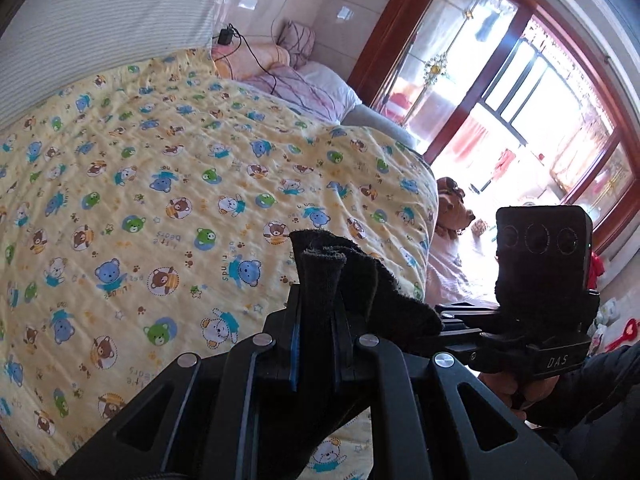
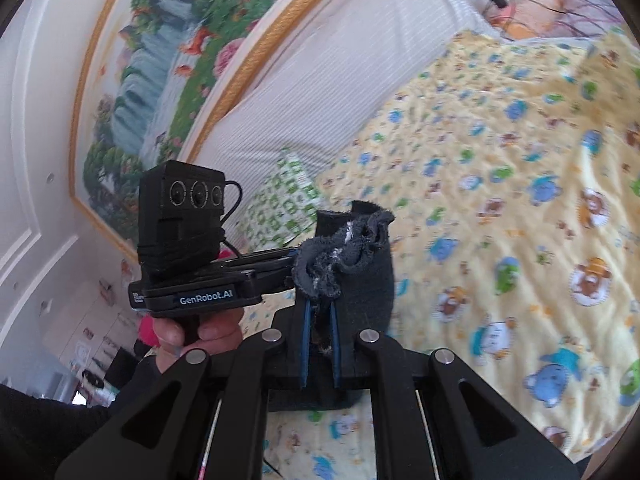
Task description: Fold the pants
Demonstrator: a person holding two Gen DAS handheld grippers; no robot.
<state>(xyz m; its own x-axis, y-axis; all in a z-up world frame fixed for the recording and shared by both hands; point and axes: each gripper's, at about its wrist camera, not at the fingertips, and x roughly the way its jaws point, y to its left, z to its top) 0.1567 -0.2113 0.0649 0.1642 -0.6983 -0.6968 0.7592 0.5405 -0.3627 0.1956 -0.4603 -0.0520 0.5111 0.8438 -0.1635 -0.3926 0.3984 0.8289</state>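
The pants are dark, fuzzy fabric. In the left wrist view a bunched piece of them (image 1: 360, 272) sticks up between the fingers of my left gripper (image 1: 318, 308), which is shut on it above the bed. The right gripper's camera block (image 1: 540, 248) is at the right, held by a hand, with fabric running toward it. In the right wrist view my right gripper (image 2: 319, 308) is shut on a frayed edge of the pants (image 2: 360, 276). The left gripper's camera block (image 2: 180, 216) sits just to the left, with a hand (image 2: 192, 332) under it. Most of the pants is hidden below the grippers.
A yellow sheet with a bear print (image 1: 160, 200) covers the bed. A striped white cushion (image 1: 100, 32), pink bedding (image 1: 280, 64) and a charger with its cable (image 1: 226, 36) lie at the head. A plush dog (image 1: 452, 208) and wood-framed glass doors (image 1: 520, 100) are past the bed's edge. A framed painting (image 2: 180, 72) hangs on the wall.
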